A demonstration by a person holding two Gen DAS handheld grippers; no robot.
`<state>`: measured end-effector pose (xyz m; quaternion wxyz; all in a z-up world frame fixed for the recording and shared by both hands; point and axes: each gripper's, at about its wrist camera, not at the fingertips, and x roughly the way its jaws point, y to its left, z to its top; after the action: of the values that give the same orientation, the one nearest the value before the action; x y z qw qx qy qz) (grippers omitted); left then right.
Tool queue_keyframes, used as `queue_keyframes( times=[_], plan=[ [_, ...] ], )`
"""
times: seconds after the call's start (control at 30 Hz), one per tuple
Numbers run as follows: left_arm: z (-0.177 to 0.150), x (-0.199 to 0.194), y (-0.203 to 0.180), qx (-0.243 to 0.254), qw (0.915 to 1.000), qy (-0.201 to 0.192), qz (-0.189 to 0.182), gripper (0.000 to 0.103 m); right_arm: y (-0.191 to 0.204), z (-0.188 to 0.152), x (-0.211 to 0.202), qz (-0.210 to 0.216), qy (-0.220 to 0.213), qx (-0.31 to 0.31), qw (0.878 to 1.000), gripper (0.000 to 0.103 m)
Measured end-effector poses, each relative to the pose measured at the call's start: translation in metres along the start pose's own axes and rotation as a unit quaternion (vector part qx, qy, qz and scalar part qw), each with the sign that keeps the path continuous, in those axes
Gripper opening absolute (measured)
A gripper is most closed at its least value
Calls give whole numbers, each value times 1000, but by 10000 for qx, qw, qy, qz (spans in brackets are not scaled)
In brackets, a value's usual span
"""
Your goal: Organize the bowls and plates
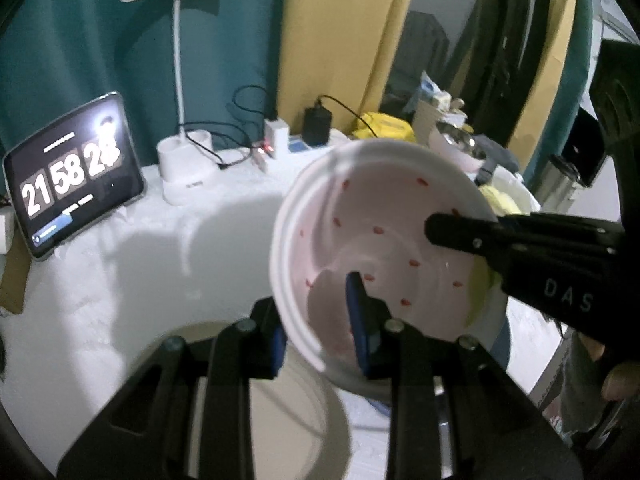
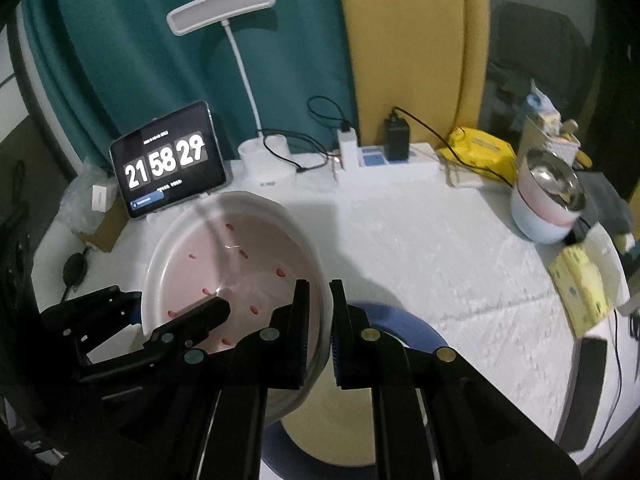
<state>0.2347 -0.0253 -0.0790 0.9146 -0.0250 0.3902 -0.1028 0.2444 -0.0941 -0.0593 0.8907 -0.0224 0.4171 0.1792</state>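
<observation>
We hold a white bowl (image 1: 376,240) speckled with small red marks above the white table (image 1: 120,280), tilted so its inside faces both cameras. Our left gripper (image 1: 320,320) is clamped on the bowl's near rim, one blue-padded finger inside the wall and the other outside it. Our right gripper (image 2: 320,332) straddles the opposite rim in the right wrist view, one finger inside the bowl (image 2: 236,276) and the other outside; a narrow gap shows between the pads there, and we cannot tell whether they press the wall.

From the left wrist view, the right gripper (image 1: 440,232) reaches in from the right with one black finger lying across the bowl's interior. From the right wrist view, the left gripper (image 2: 216,312) enters from the lower left.

Beneath the bowl lies a blue-rimmed plate (image 2: 416,328) with a cream centre, on the table. At the table's far edge stand a tablet clock (image 2: 168,164), a white desk lamp (image 2: 224,8) and a power strip (image 2: 388,164) with chargers plugged in. To the right sit a steel-lined pot (image 2: 548,204) and a yellow packet (image 2: 480,148).
</observation>
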Motion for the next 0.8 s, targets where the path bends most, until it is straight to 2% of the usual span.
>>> queue_keyframes(
  times=[0.4, 0.8],
  plan=[
    [-26, 22, -44, 299, 9988, 384, 28, 27, -41, -45, -2, -18, 201, 271, 9994, 11],
    [-40, 40, -64, 490, 9965, 664, 113, 27, -63, -63, 5, -1, 352, 394, 9986, 11]
  ],
)
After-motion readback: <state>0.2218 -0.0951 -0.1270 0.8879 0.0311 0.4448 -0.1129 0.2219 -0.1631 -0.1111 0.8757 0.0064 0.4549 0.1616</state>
